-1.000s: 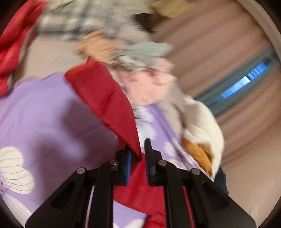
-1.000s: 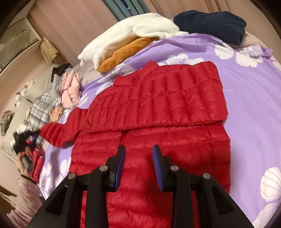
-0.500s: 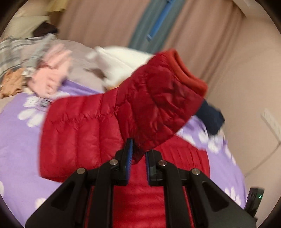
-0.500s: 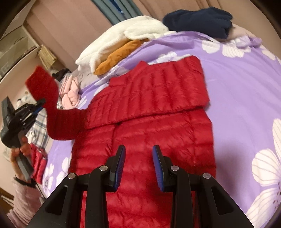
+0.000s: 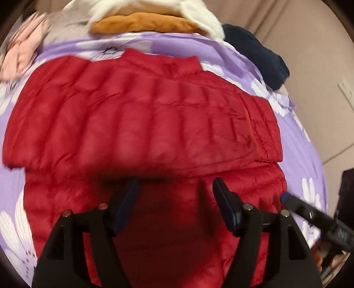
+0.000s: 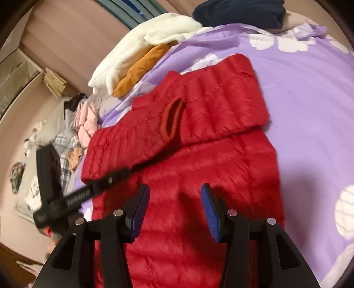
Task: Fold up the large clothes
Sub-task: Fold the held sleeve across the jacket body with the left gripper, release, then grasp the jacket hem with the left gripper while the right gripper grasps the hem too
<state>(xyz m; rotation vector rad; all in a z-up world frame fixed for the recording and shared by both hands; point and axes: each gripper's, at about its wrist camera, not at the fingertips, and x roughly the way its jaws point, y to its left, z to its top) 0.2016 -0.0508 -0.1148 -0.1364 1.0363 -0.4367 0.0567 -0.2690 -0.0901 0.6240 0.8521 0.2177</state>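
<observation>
A red quilted down jacket (image 5: 141, 124) lies flat on the purple flowered bedspread (image 6: 309, 106), both sleeves folded across its chest; it also shows in the right wrist view (image 6: 199, 177). The cuff (image 6: 172, 117) of the top sleeve lies near the collar. My left gripper (image 5: 174, 188) is open and empty, just above the jacket's middle below the folded sleeves; it also shows in the right wrist view (image 6: 119, 174). My right gripper (image 6: 174, 195) is open and empty over the jacket's lower body; its finger (image 5: 298, 206) shows at the jacket's right edge in the left wrist view.
At the head of the bed lie a white fleece (image 6: 141, 46), an orange garment (image 6: 141, 66), a navy garment (image 6: 239, 11) and pink clothes (image 6: 86, 119). A plaid item (image 6: 64, 144) lies on the far left. Curtains and a wall stand behind.
My left gripper carried the left sleeve over the chest, laid it down and opened. It now hovers over the jacket. My right gripper stayed open over the lower body.
</observation>
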